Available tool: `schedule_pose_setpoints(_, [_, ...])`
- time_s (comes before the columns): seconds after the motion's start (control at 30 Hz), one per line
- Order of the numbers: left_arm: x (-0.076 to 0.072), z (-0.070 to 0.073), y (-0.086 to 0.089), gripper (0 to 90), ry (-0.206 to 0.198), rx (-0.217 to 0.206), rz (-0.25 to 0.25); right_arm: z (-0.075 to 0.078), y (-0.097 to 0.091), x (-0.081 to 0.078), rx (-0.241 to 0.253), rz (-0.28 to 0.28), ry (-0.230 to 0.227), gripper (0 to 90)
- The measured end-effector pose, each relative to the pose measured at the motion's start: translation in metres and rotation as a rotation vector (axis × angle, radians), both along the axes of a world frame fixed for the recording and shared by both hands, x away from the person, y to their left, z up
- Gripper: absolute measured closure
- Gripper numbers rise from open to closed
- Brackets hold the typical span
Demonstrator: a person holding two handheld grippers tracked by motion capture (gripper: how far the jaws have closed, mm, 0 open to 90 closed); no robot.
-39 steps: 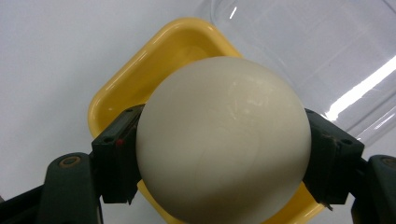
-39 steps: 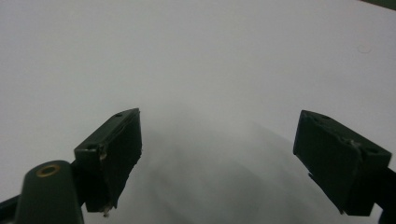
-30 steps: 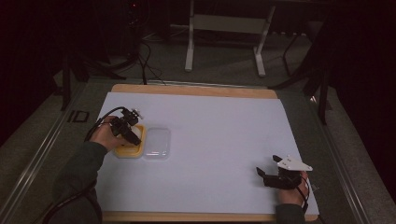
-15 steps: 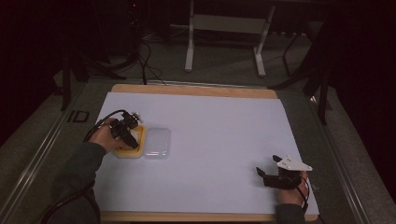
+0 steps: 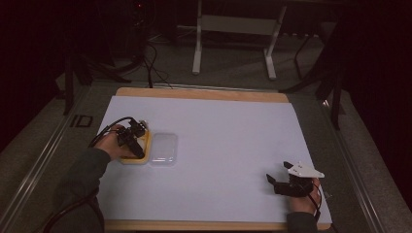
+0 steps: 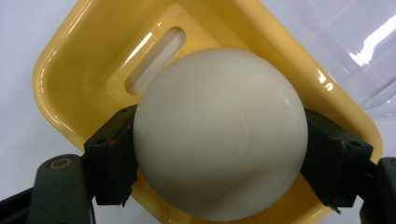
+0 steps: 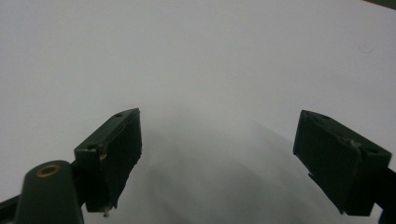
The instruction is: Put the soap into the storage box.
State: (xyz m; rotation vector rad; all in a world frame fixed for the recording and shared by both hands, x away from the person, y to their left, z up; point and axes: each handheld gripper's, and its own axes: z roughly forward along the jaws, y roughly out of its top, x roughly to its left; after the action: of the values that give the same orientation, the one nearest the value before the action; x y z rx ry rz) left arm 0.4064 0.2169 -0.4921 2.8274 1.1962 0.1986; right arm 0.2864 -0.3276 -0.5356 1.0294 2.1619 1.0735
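High view, left to right: left hand-held gripper over yellow tray, clear lid just beside it, right hand-held gripper idle at the near right.

Left gripper view: left hand-held gripper is clamped on the white ball, one jaw on each flank at its widest part, likely so the round body can't roll out. Ball sits directly above the yellow tray, whose slotted floor shows behind it; can't tell if ball touches the tray floor. Looks like placing into or lifting out of the tray. Ball is smooth, matte, off-white, unmarked. Clear lid lies touching the tray's side, glossy. Right hand-held gripper has jaws wide apart, nothing between them, low over the bare white surface, well apart from the tray, probably parked out of the way.
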Motion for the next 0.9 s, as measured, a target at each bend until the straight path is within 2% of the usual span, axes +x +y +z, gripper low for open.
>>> schedule_pose_setpoints(0.13, [0.0, 0.0, 0.0, 20.9, 0.0, 0.004, -0.001, 0.0, 0.0, 0.0, 0.002, 0.0, -0.001, 15.4])
schedule_pose_setpoints(0.2, [-0.002, 0.001, -0.004, 18.8, -0.036, 0.042, -0.014, 0.0, 0.0, 0.0, 0.001, 0.0, 0.0, 15.4])
schedule_pose_setpoints(0.37, [-0.003, 0.003, -0.004, 15.5, -0.055, 0.049, -0.025, 0.0, 0.0, 0.0, 0.001, 0.001, -0.001, 15.4])
schedule_pose_setpoints(0.53, [-0.005, 0.005, -0.002, 12.4, -0.046, 0.029, -0.033, 0.0, 0.0, 0.0, -0.001, 0.001, 0.001, 15.4])
schedule_pose_setpoints(0.7, [-0.007, 0.008, 0.002, 9.0, -0.054, 0.014, -0.029, 0.0, 0.0, 0.0, -0.001, 0.001, -0.001, 15.4])
schedule_pose_setpoints(0.87, [-0.007, 0.011, 0.004, 7.5, -0.056, 0.025, -0.022, 0.0, 0.0, 0.0, -0.001, 0.001, 0.0, 15.4])
schedule_pose_setpoints(0.9, [-0.009, 0.013, 0.006, 7.5, -0.061, 0.011, -0.019, 0.0, 0.0, 0.0, -0.001, 0.0, 0.0, 15.4])
